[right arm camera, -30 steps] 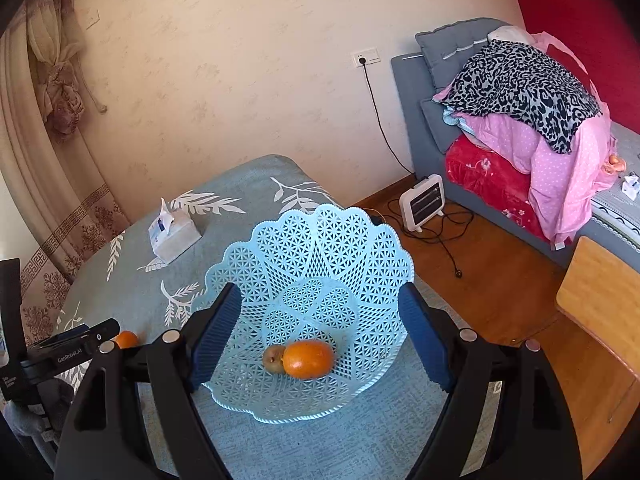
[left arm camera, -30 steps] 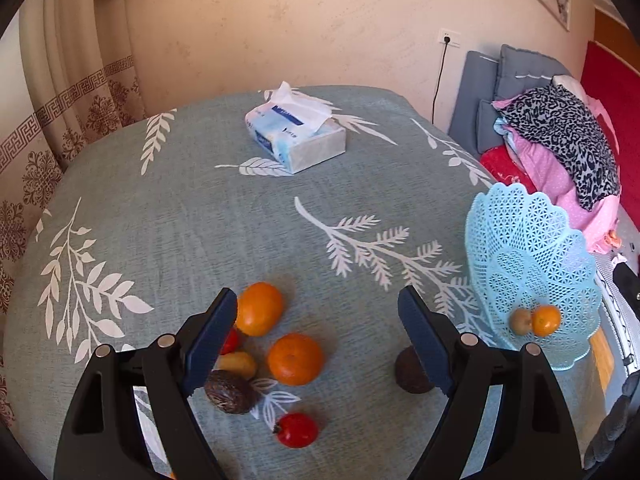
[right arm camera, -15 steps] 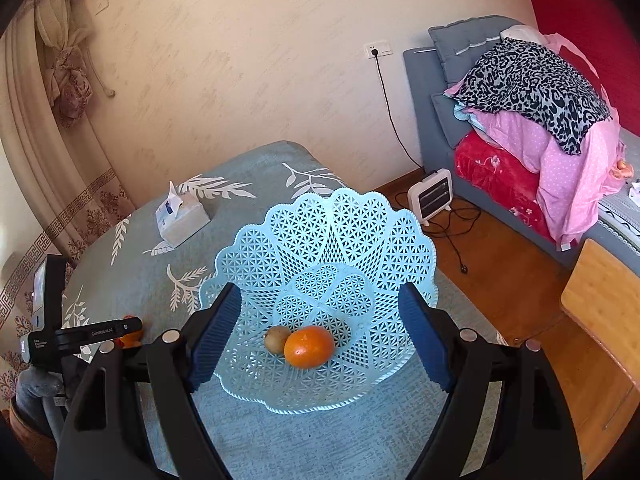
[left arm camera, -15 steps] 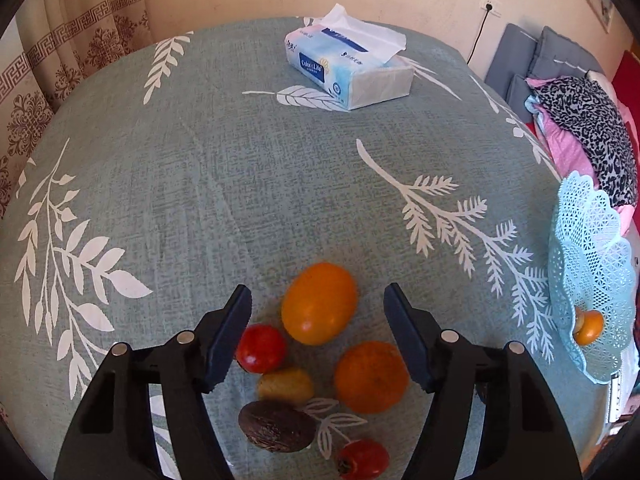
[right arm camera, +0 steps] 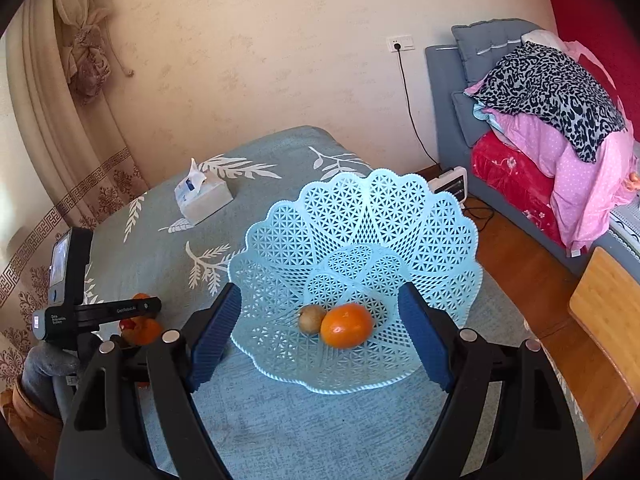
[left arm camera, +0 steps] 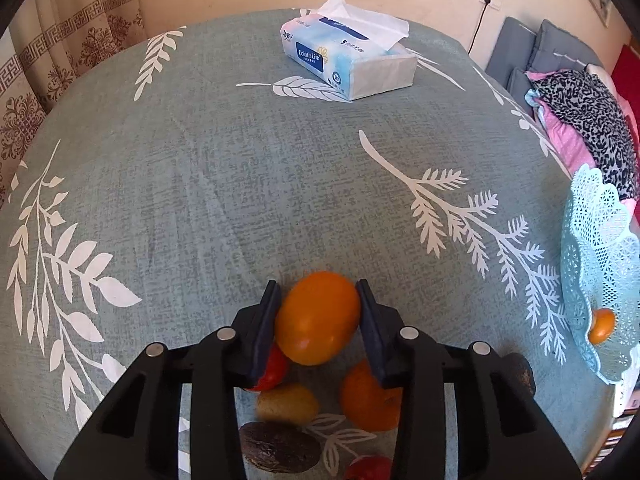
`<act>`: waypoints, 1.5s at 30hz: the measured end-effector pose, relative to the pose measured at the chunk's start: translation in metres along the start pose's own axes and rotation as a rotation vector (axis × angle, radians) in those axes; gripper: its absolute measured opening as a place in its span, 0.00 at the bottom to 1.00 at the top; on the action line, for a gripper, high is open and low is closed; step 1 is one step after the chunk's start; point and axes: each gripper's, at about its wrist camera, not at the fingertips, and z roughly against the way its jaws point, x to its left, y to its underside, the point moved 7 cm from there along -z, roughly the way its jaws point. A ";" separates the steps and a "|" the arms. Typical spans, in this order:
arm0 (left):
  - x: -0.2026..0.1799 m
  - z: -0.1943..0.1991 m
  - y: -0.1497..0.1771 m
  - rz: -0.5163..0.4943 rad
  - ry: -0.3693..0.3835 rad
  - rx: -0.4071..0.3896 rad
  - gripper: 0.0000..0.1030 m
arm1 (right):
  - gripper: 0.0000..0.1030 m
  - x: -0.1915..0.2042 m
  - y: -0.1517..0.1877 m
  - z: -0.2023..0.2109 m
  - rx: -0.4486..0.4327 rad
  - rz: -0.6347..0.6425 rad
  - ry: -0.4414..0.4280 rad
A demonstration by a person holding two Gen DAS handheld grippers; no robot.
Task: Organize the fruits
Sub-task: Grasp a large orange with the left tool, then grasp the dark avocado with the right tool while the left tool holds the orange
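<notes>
left claw [left arm camera: 318, 316]: clamped on one orange [left arm camera: 317, 318] | right claw [right arm camera: 320, 336]: wide, empty | basket [right arm camera: 400, 216]: two fruits, at 3 o'clock | desk [left arm camera: 240, 184]: five loose fruits

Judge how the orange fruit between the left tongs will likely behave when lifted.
The orange fruit looks smooth and glossy, so it may slip between the flat pads of the left tongs. It is rounded, so it would probably roll if released on the tablecloth. It seems firm, not floppy.

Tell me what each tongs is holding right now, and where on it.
Left tongs: closed on the large orange, pads against its two opposite sides, across its middle. Right tongs: open, holding nothing, above the blue basket.
</notes>
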 end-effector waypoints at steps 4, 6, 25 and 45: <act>0.004 0.015 0.005 0.040 0.010 -0.040 0.38 | 0.80 0.020 0.011 -0.002 0.023 0.043 -0.025; 0.004 0.025 0.006 0.052 0.007 -0.070 0.38 | 0.80 0.030 0.016 -0.002 0.032 0.061 -0.044; 0.047 0.096 0.022 0.187 -0.103 -0.323 0.38 | 0.71 0.129 0.076 -0.039 0.223 0.191 -0.194; 0.073 0.098 0.032 0.266 -0.106 -0.332 0.38 | 0.41 0.119 0.078 -0.103 0.288 0.268 -0.023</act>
